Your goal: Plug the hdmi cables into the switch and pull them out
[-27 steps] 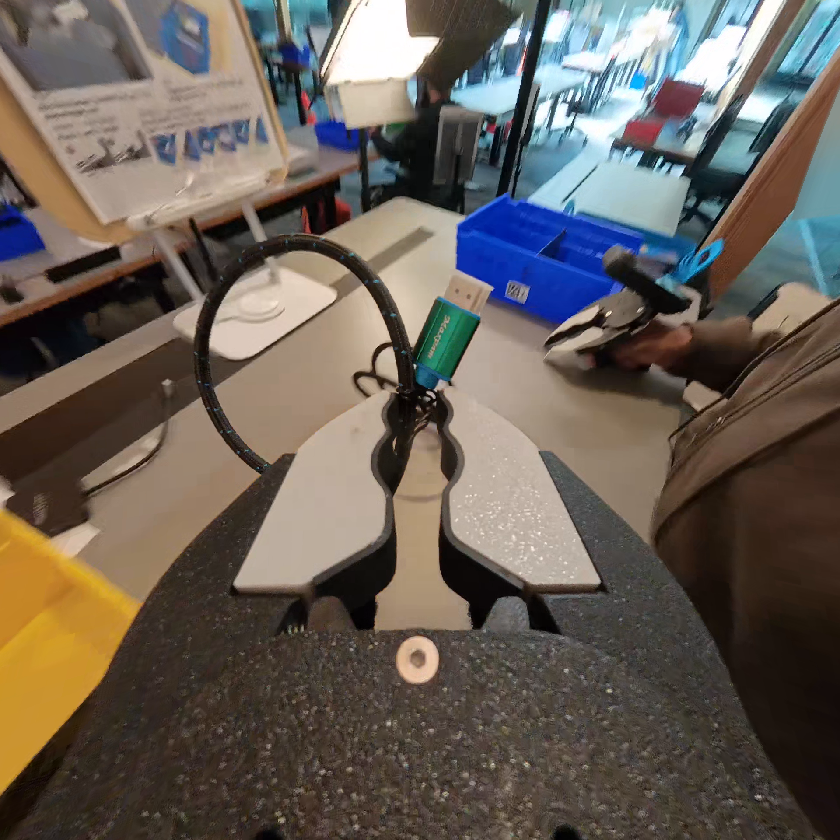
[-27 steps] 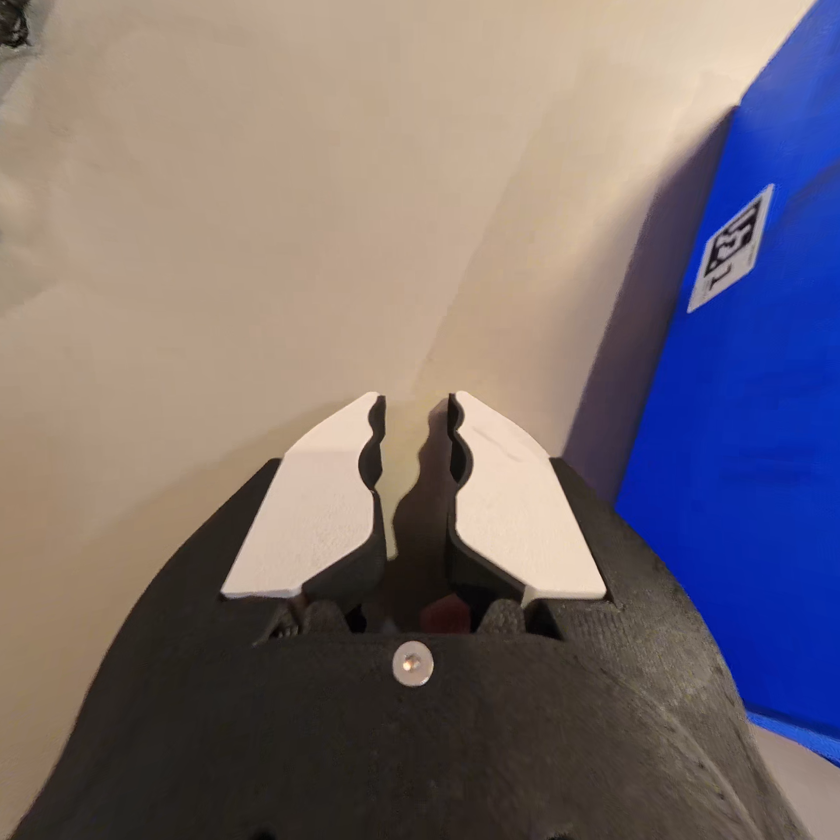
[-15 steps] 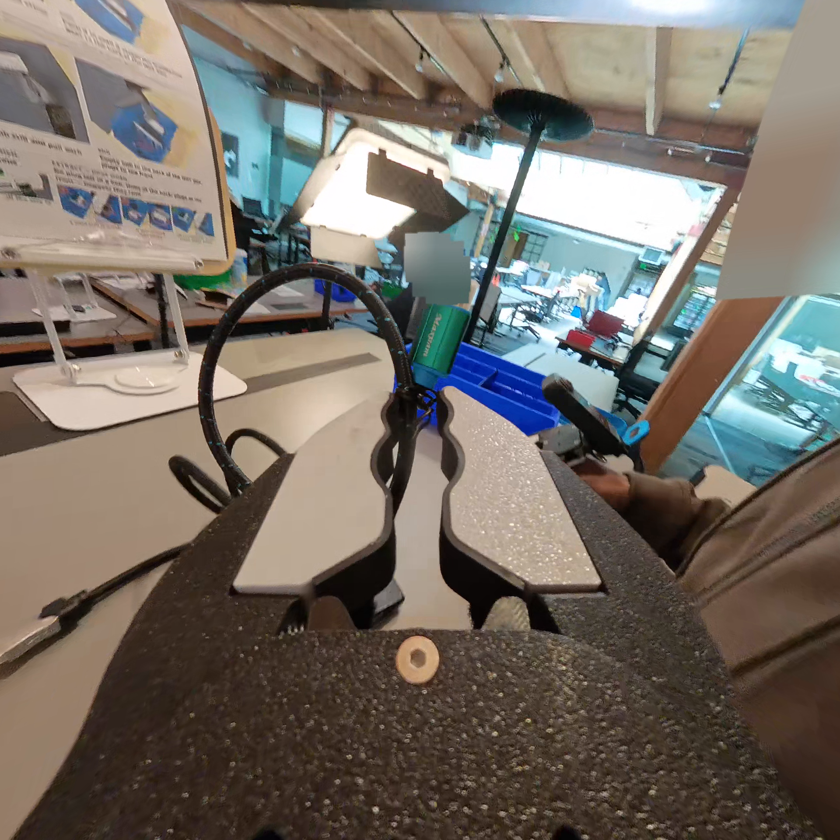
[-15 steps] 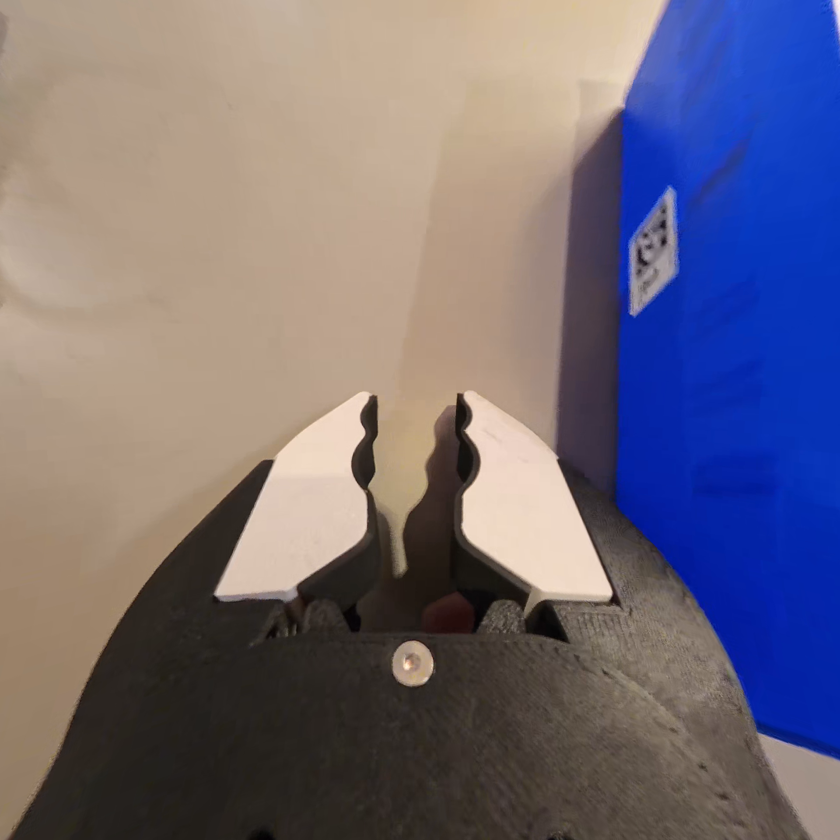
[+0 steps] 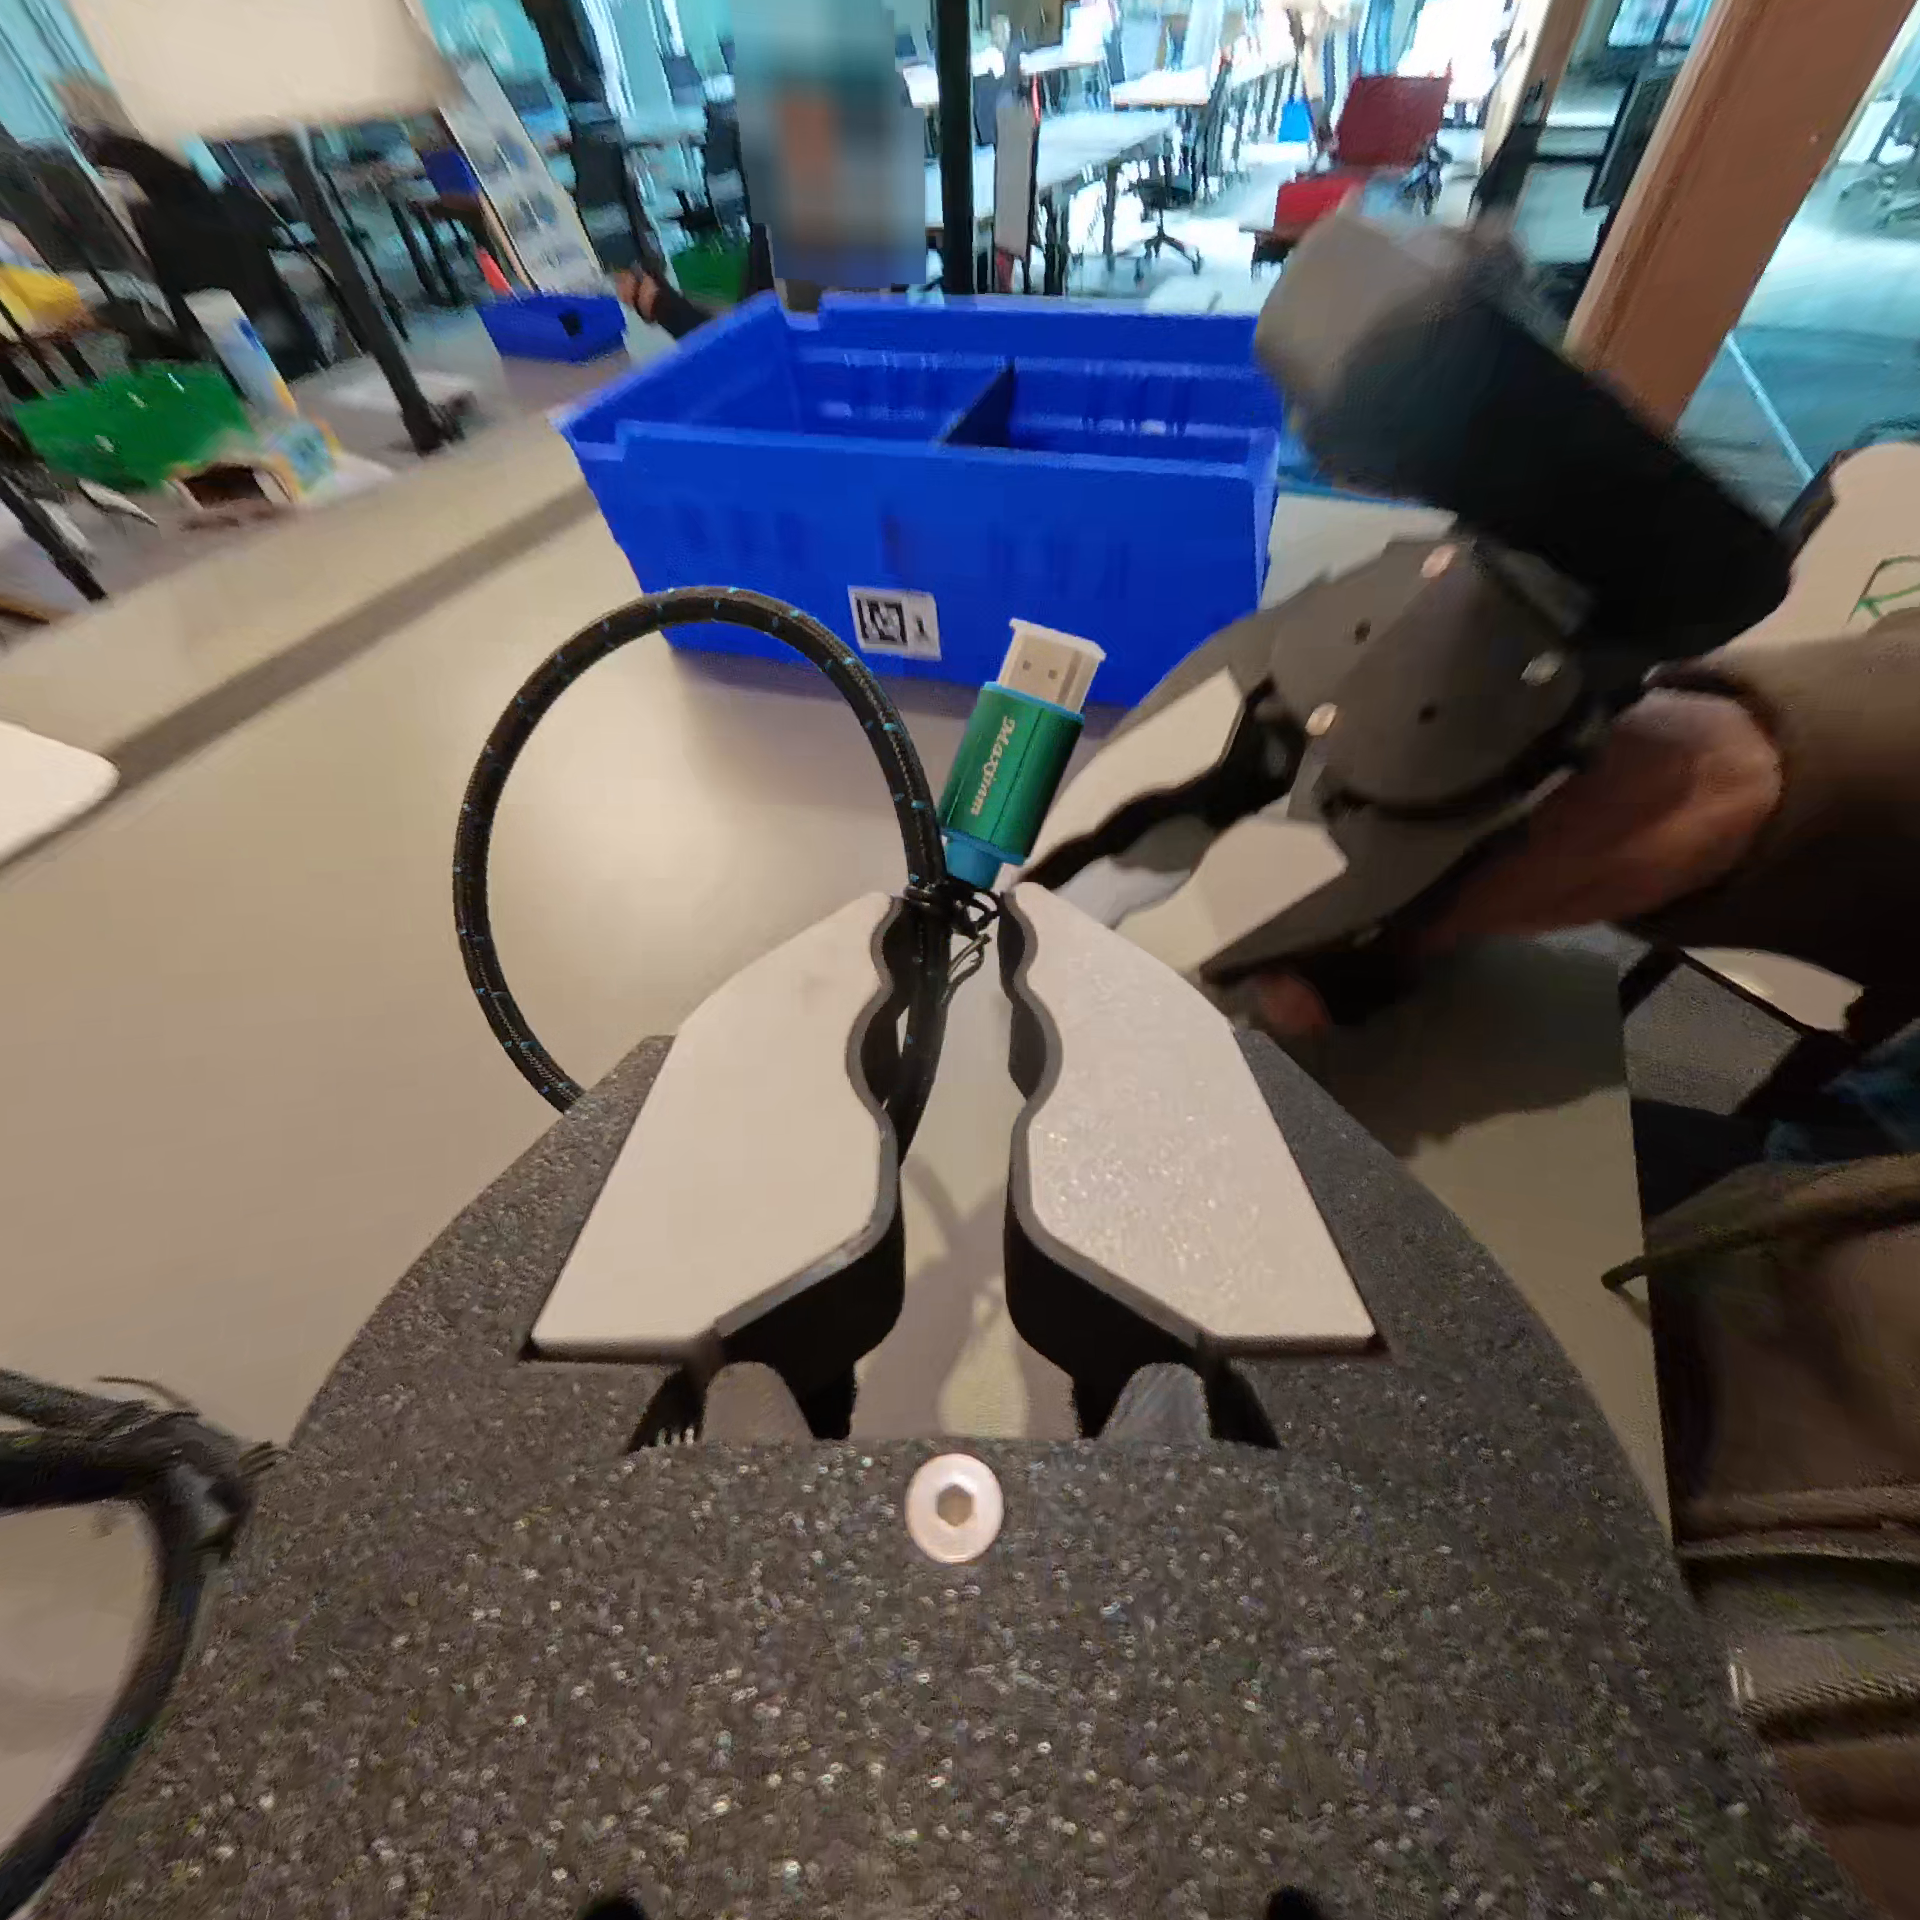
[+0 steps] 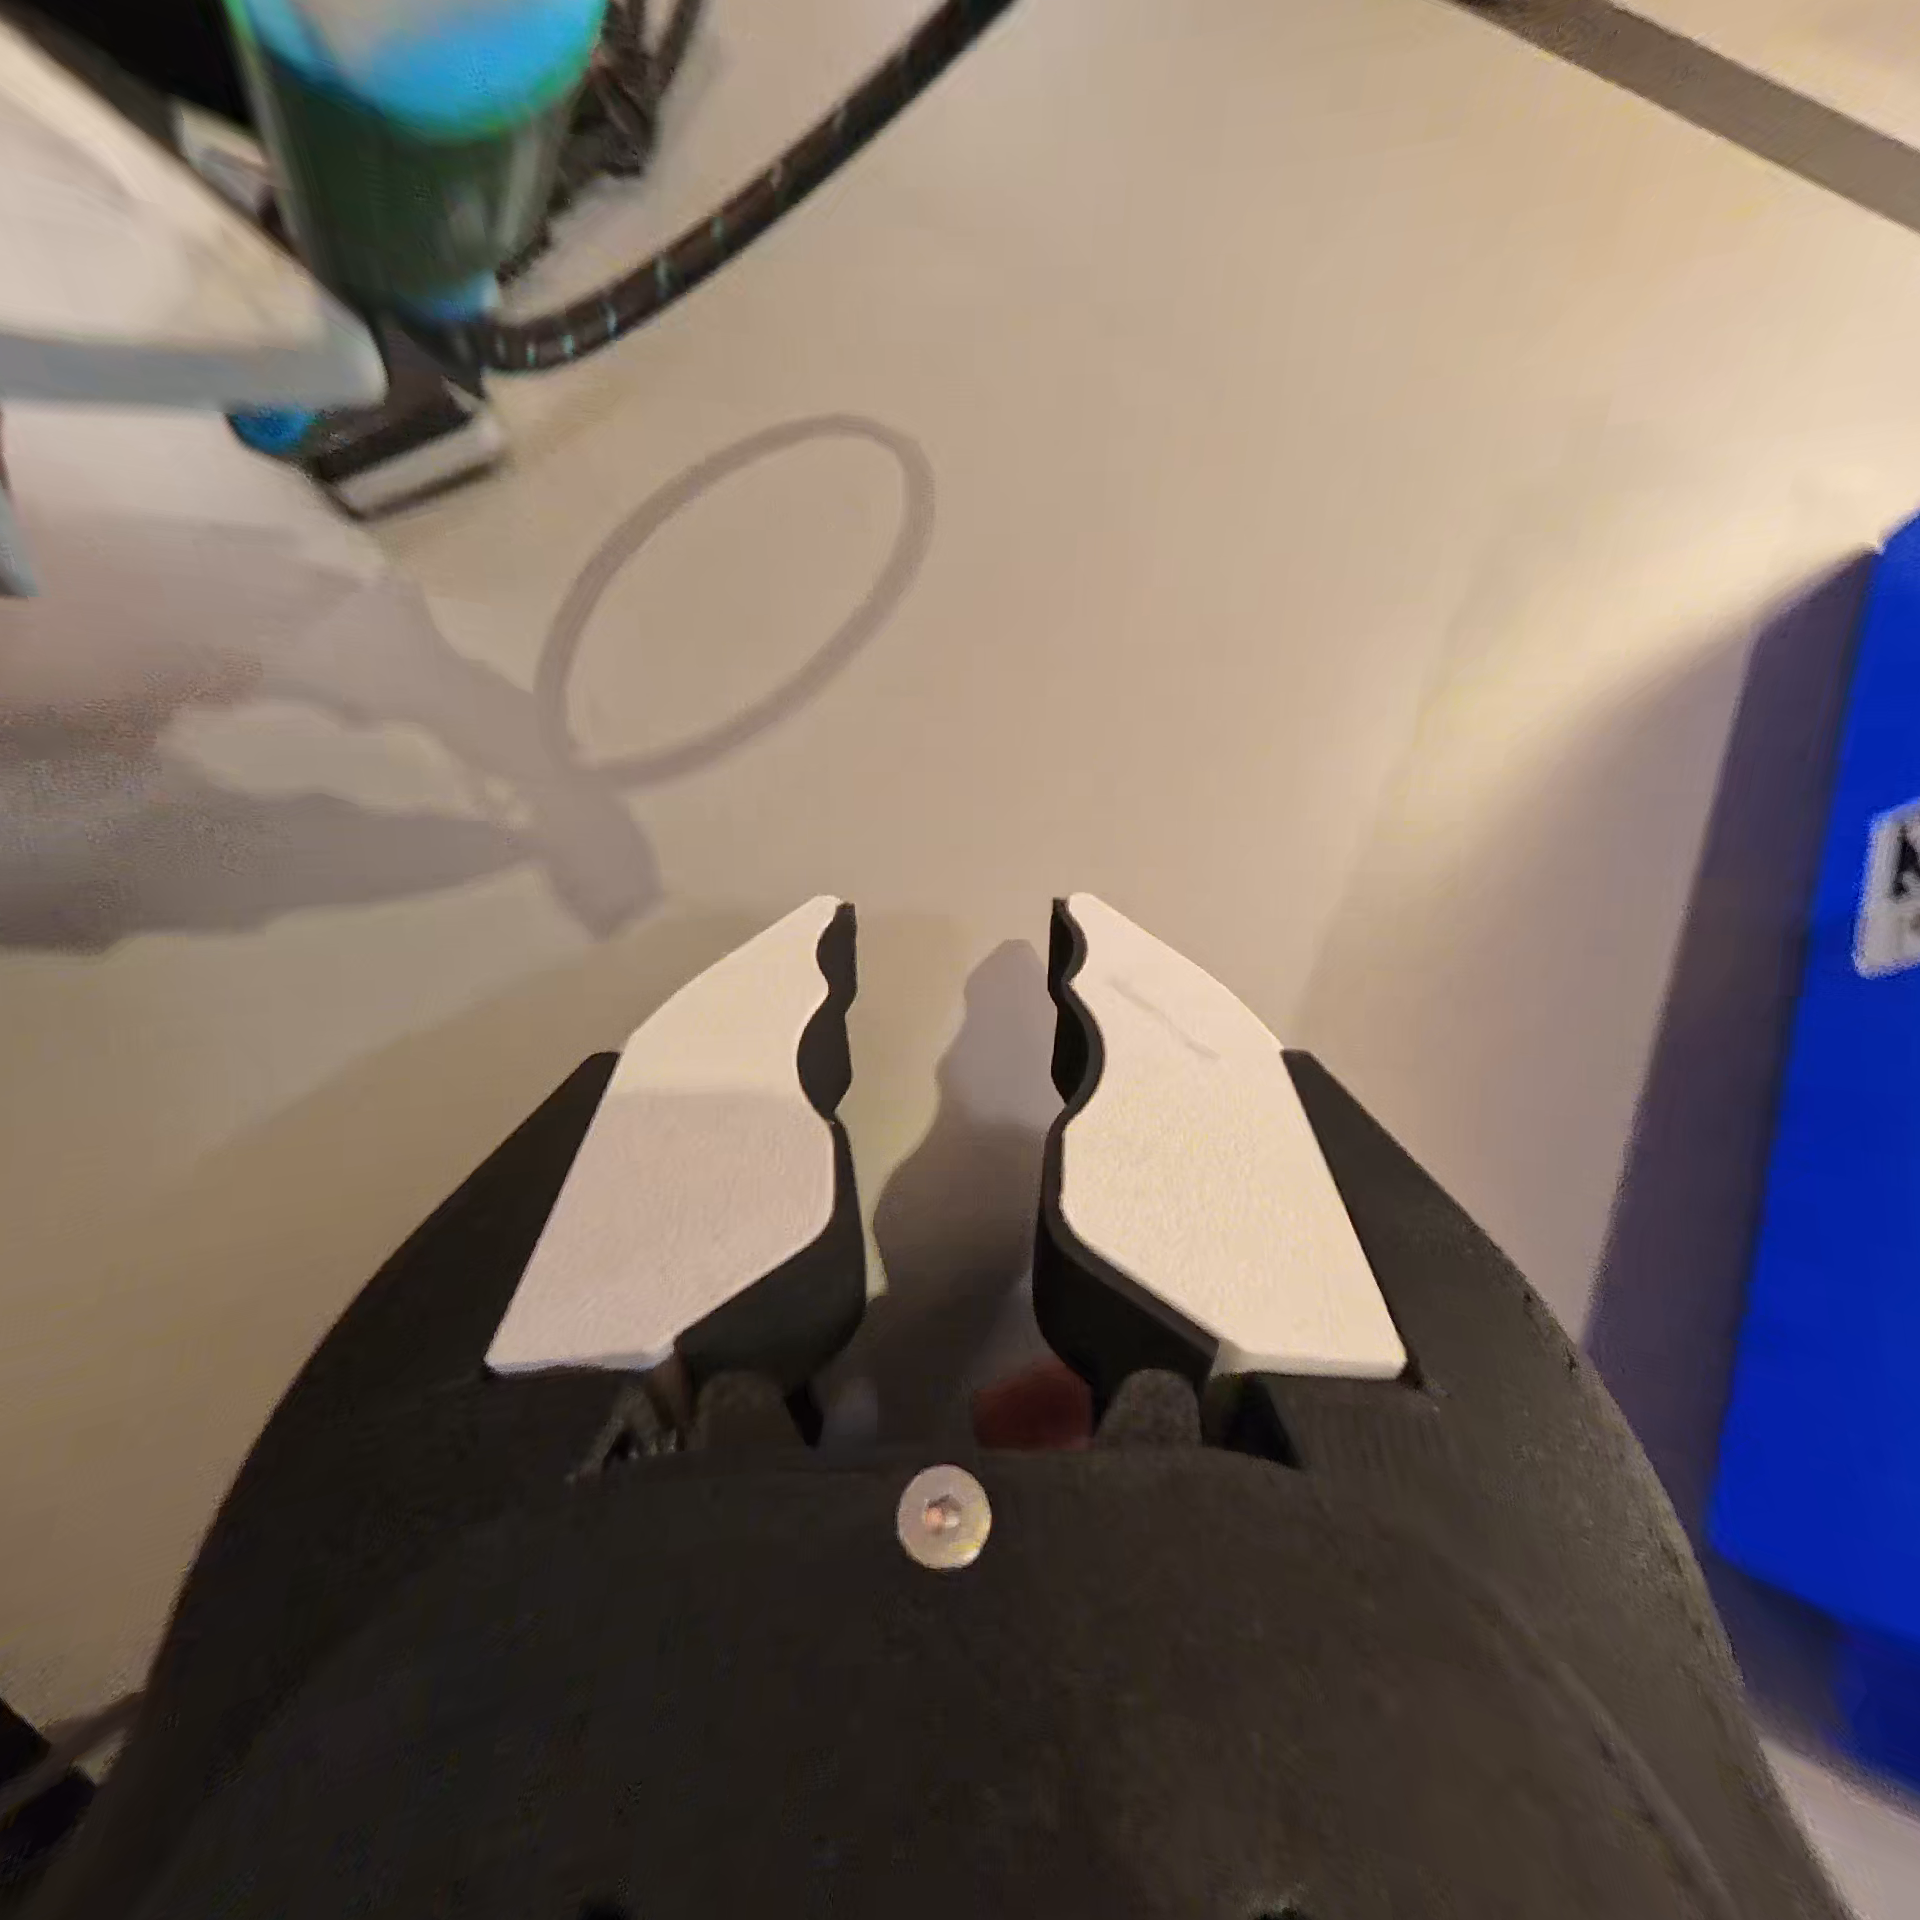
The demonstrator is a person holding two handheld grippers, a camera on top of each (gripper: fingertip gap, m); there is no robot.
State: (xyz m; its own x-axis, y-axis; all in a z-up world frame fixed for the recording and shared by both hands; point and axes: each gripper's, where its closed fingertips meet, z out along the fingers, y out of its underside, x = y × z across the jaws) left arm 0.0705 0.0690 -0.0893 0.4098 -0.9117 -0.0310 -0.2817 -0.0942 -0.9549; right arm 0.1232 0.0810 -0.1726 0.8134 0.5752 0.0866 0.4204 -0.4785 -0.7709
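Note:
My left gripper [image 5: 951, 909] is shut on a black braided cable [image 5: 488, 810] tied with a thin wire at the fingertips. The cable loops up to the left. Its green plug [image 5: 1013, 774] with a metal tip stands up just beyond the fingertips. My right gripper [image 6: 954, 920] is open and empty above the beige table [image 6: 1195, 520]. In the left wrist view the right gripper [image 5: 1195, 831] is held by a hand just right of the plug. The plug [image 6: 416, 156] shows blurred at the top left of the right wrist view.
A blue bin [image 5: 935, 499] with a divider stands on the table behind the plug; its wall [image 6: 1849, 1039] is at my right gripper's right. More black cable [image 5: 125, 1475] lies at the lower left. Desks and chairs fill the background. Left tips to right tips: about 11 cm.
My left gripper swung toward the blue bin with the cable still held. My right gripper came up close beside the plug and opened slightly.

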